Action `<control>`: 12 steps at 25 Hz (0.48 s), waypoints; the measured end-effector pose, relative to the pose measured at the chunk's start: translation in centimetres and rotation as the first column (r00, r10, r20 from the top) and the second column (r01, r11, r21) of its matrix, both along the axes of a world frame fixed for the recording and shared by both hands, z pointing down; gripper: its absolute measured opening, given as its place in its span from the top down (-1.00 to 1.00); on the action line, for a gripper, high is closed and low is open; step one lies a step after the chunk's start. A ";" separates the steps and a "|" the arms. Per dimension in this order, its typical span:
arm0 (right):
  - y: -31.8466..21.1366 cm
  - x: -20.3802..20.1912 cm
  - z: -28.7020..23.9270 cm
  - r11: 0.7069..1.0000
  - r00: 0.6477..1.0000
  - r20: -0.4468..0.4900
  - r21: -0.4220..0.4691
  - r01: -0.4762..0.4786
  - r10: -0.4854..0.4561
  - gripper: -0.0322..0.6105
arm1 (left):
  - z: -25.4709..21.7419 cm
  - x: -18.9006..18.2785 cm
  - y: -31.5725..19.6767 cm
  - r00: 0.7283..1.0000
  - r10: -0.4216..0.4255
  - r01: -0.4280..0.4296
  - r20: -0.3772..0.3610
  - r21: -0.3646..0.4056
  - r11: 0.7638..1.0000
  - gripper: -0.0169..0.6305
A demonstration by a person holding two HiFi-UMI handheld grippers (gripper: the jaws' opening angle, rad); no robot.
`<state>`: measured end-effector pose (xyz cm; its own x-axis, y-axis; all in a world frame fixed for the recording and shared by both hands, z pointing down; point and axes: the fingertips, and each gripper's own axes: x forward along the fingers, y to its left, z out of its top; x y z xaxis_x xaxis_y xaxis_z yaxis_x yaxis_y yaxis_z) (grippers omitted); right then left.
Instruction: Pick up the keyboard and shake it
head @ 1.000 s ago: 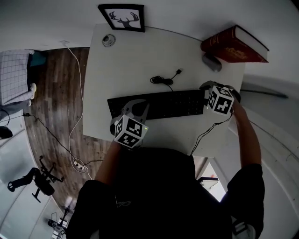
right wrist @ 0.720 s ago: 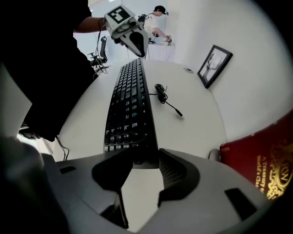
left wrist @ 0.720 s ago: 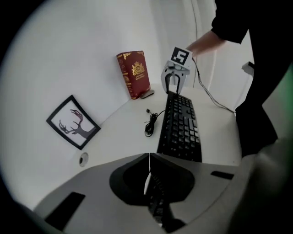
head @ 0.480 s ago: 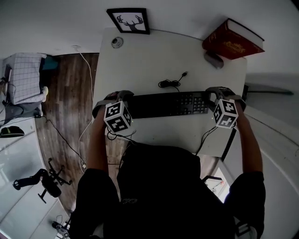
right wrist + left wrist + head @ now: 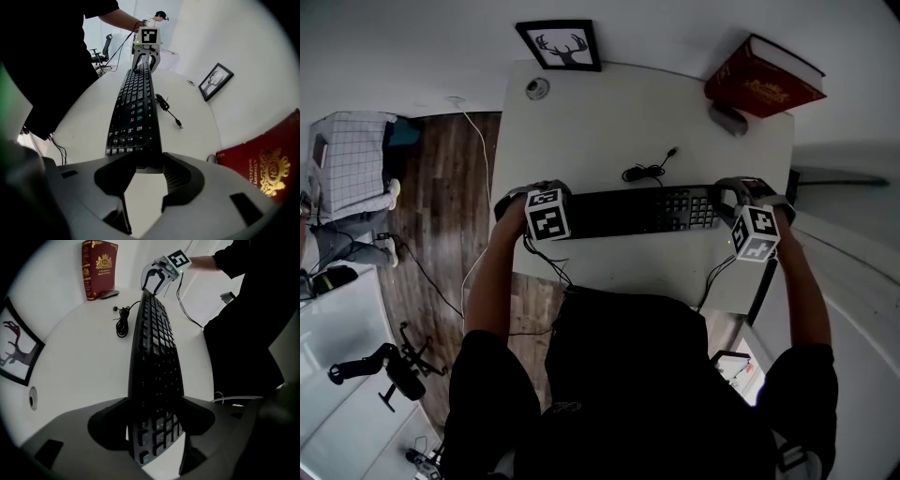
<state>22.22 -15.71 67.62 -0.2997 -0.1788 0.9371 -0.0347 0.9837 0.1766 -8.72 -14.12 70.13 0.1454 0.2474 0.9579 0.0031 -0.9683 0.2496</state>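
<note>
A black keyboard [image 5: 642,211] lies flat across the near part of a white tabletop [image 5: 609,122], seen from above the person's head. Its loose cable [image 5: 645,171] is coiled just behind it.

The left gripper [image 5: 532,199] points steeply down over the keyboard's left end. Its jaws have just been opening and now stand spread wide. The end of the keyboard sits between them, but they do not appear to press on it.

The right gripper [image 5: 741,192] points down at the right end, and its jaws look closed on that end (front and back edges caught between them).

The step in hand appears to be taking hold before the lift, and the keyboard is not yet raised.

Next, the left jaws likely need to close on the keyboard's front and back edges. Then both hands can rise together, keeping it level, before any shaking. A red book [image 5: 764,80] stands at the far right corner, well clear of the keyboard.
</note>
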 end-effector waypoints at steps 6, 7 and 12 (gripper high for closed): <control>-0.1 -0.3 -0.8 1.000 1.000 0.002 0.006 0.010 -0.010 0.31 | -0.6 0.0 0.7 0.999 -0.028 0.026 0.022 0.081 0.996 0.05; -0.2 -0.3 -0.9 1.000 1.000 0.002 0.005 0.012 -0.012 0.31 | -0.7 0.0 1.0 0.999 -0.038 0.036 0.025 0.092 0.995 0.05; 0.1 -0.2 -1.0 0.998 1.000 0.021 -0.057 -0.011 0.013 0.27 | -1.4 0.1 2.3 0.998 -0.062 0.058 0.021 0.157 0.986 0.07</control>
